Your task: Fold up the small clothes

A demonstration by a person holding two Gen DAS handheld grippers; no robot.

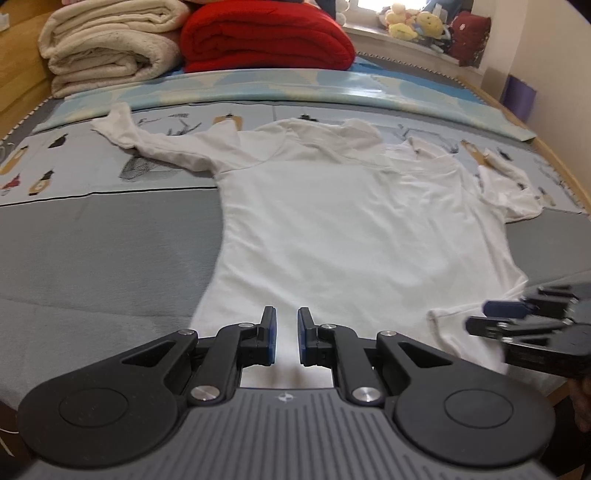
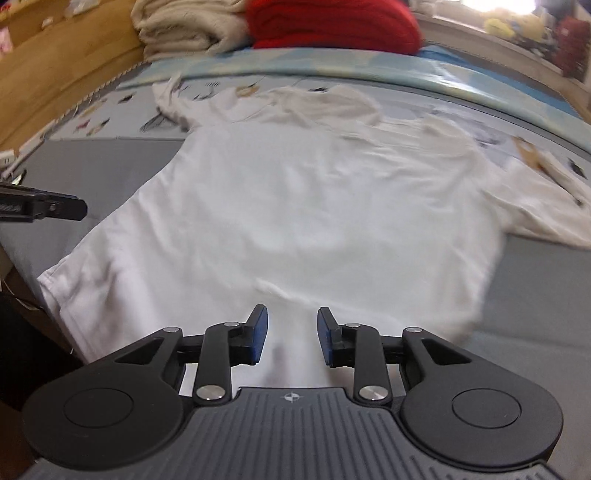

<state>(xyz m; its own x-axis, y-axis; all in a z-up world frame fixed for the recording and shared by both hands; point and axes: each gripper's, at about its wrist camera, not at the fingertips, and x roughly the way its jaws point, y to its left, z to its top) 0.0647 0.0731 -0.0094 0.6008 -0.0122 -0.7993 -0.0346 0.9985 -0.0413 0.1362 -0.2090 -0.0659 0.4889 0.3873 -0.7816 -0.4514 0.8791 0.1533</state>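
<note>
While slightly blurred, a white long-sleeved shirt (image 1: pixel 332 229) spread flat, sleeves out, both grippers' fingers (image 1: pixel 267 332) parted, empty.

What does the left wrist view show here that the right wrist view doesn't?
Only the left wrist view shows sharp plush toys on the sill and the right tool from the side. Only the right wrist view shows the wooden side board and the right tool's open jaws. Both show the white shirt spread flat, cream blanket and red blanket.
</note>
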